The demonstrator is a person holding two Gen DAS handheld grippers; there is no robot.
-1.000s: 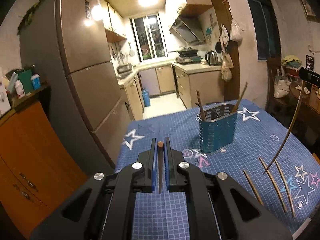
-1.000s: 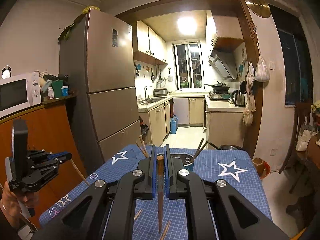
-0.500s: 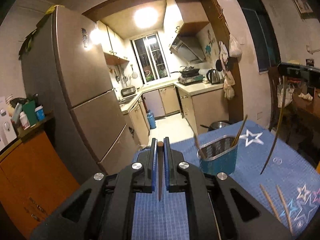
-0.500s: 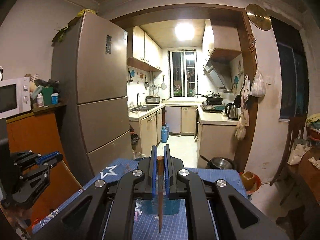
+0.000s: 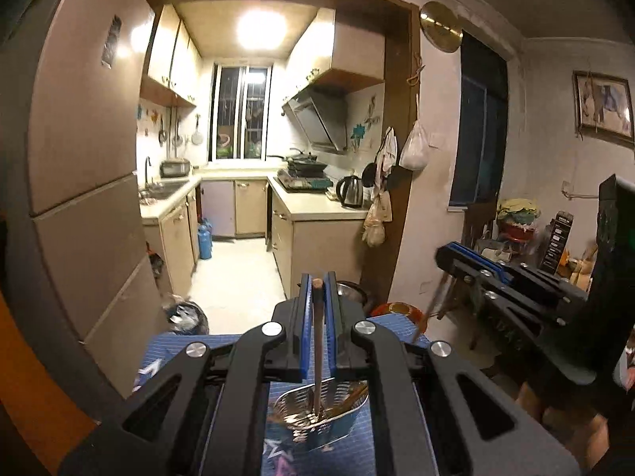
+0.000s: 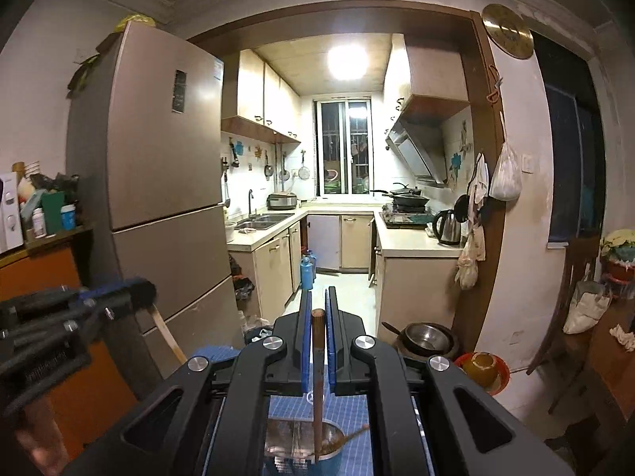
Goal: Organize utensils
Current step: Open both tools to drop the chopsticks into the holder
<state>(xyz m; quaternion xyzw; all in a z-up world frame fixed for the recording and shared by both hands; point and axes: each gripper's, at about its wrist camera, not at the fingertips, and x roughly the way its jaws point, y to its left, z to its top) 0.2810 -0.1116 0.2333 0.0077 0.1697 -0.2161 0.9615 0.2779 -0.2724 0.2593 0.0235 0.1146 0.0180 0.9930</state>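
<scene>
My left gripper point(image 5: 317, 281) is shut on a wooden chopstick point(image 5: 318, 357) that hangs down with its tip inside the blue metal utensil holder point(image 5: 317, 420) below. My right gripper point(image 6: 317, 297) is shut on another wooden chopstick point(image 6: 317, 377) whose lower end is inside the same holder point(image 6: 305, 448). The right gripper also shows at the right of the left wrist view point(image 5: 440, 256), and the left gripper at the left of the right wrist view point(image 6: 147, 289). Other chopsticks lean in the holder.
The holder stands on a table with a blue star-patterned cloth point(image 5: 166, 361). A tall fridge point(image 6: 158, 198) and an orange cabinet point(image 6: 59, 357) stand to the left. The kitchen lies ahead. A metal bowl point(image 6: 426, 337) and an orange bowl point(image 6: 482, 369) sit on the floor.
Both grippers have moved over the holder and tilted up, each still holding its chopstick. The chopstick tips now reach into the holder. The loose chopsticks on the cloth have left view.
</scene>
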